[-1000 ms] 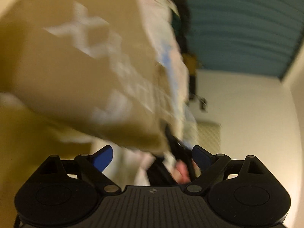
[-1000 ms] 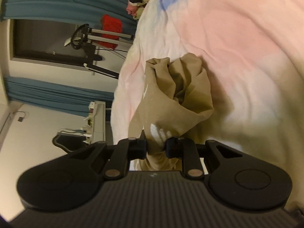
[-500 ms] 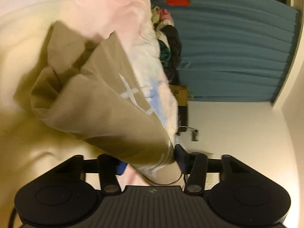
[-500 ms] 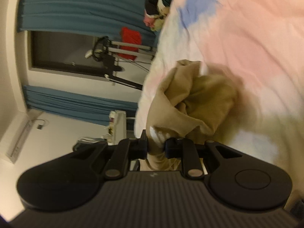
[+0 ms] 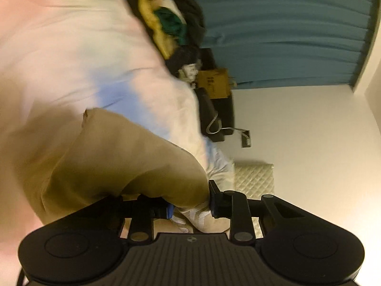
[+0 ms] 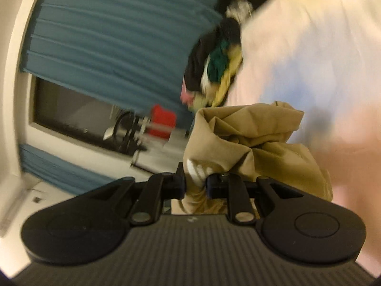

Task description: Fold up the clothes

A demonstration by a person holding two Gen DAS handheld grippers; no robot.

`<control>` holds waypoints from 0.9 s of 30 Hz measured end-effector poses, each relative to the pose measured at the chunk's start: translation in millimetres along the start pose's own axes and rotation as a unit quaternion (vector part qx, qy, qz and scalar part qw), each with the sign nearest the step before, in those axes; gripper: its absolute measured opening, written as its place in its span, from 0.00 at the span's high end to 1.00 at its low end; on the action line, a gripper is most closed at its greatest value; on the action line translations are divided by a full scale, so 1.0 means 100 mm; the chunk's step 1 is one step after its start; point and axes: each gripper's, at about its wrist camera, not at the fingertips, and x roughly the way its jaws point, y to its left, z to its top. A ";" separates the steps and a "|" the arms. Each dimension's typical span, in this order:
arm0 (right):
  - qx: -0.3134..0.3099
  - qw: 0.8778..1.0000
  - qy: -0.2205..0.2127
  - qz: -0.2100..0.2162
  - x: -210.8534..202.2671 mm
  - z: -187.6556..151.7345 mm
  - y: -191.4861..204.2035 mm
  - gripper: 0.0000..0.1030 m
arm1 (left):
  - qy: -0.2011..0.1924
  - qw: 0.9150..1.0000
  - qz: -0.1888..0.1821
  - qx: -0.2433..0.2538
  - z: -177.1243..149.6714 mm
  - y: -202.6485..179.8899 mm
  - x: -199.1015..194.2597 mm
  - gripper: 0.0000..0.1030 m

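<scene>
**Left wrist view: tan garment clamped by both grippers above the bed**

In the left wrist view, a tan garment with white printed markings is seen bunched directly in front of the camera. It is clamped between the two fingers of the left gripper, whose blue-padded tips are pressed into the cloth near the white print. The garment is draped over the near part of a bed cover in pale pink, white and blue, and it lies close to the cover's edge.

In the right wrist view, the same tan garment is seen crumpled into thick folds, with its white print sitting just at the fingertips. The right gripper is closed tightly on that printed part. The rest of the cloth is bunched against the bed cover, beside the cover's edge.

At the far edge of the bed, a pile of clothes in black, green, yellow and white is heaped; it is also visible in the right wrist view, well apart from the held garment. Beyond the pile, a cardboard box is set against a teal curtain. A red object on a rack is seen near a dark window, though it is blurred.
</scene>
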 end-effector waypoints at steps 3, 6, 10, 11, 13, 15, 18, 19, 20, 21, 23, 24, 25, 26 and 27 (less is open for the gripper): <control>-0.033 0.998 -0.046 -0.016 0.19 0.43 0.05 0.81 | 0.013 1.000 0.005 0.028 0.25 -0.32 0.58 0.72; -0.055 0.996 -0.069 -0.028 0.35 0.56 -0.15 0.81 | 0.015 0.996 0.015 0.083 0.28 -0.36 1.01 0.71; -0.061 0.994 -0.054 -0.068 0.56 0.37 -0.79 0.81 | 0.029 0.984 0.077 0.160 0.03 -0.02 1.36 0.69; -0.052 0.994 -0.040 -0.082 0.60 0.28 -1.00 0.81 | 0.041 0.983 0.095 0.151 -0.06 0.22 1.34 0.69; -0.033 0.994 -0.009 -0.108 0.61 0.07 -1.38 0.81 | 0.066 0.981 0.131 0.124 -0.25 0.73 1.27 0.69; -0.038 0.991 0.008 -0.132 0.58 -0.19 -1.59 0.81 | 0.069 0.976 0.149 0.143 -0.34 0.89 1.24 0.64; -0.061 0.985 0.011 -0.160 0.55 -0.42 -1.67 0.81 | 0.071 0.967 0.173 0.174 -0.48 1.08 1.20 0.54; -0.058 0.984 0.011 -0.166 0.55 -0.44 -1.68 0.80 | 0.072 0.964 0.176 0.185 -0.48 1.10 1.24 0.54; -0.053 0.984 0.013 -0.172 0.56 -0.45 -1.68 0.79 | 0.074 0.961 0.184 0.194 -0.48 1.06 1.25 0.54; -0.047 0.983 0.015 -0.178 0.57 -0.46 -1.68 0.79 | 0.076 0.957 0.192 0.203 -0.48 1.01 1.24 0.54; -0.029 0.980 0.025 -0.193 0.59 -0.42 -1.61 0.76 | 0.076 0.948 0.209 0.226 -0.51 0.87 1.17 0.49; -0.023 0.978 0.030 -0.203 0.59 -0.41 -1.56 0.76 | 0.072 0.943 0.218 0.241 -0.55 0.77 1.08 0.43; -0.023 0.976 0.034 -0.214 0.55 -0.40 -1.50 0.76 | 0.068 0.937 0.227 0.256 -0.58 0.66 0.99 0.36; -0.031 0.972 0.037 -0.228 0.49 -0.41 -1.44 0.76 | 0.065 0.931 0.236 0.271 -0.62 0.56 0.90 0.34; -0.042 0.970 0.036 -0.238 0.41 -0.43 -1.37 0.76 | 0.059 0.927 0.238 0.283 -0.66 0.45 0.78 0.32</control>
